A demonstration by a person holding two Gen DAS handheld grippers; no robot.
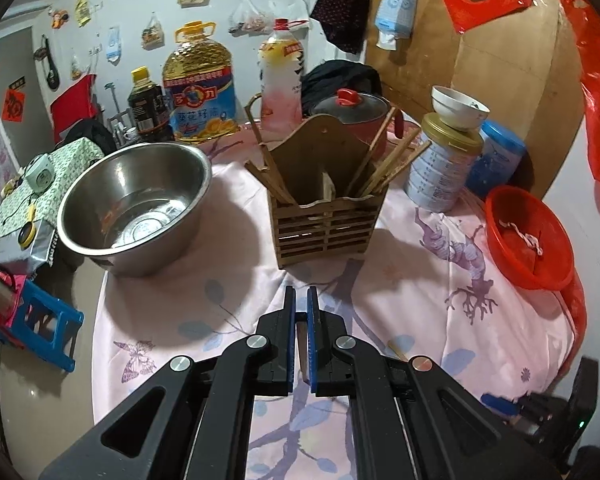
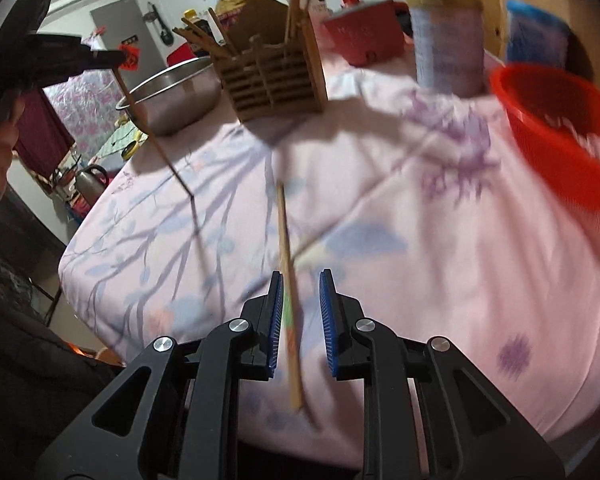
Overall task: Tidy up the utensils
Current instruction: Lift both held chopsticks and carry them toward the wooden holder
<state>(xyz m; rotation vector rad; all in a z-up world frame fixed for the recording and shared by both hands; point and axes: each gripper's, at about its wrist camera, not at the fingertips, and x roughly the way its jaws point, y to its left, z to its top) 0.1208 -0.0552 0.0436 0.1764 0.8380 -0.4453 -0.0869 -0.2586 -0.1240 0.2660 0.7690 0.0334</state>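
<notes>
Slim wooden chopstick between parted right tool; left tool clamps another.

A slatted wooden utensil holder stands upright at the far middle of the table, chopsticks leaning out of its compartments to left and right; one loose wooden chopstick lies lengthwise on the pink cloth, near end between the right claw's blue pads; another thin chopstick slants down at far left, tip at the cloth.
</notes>
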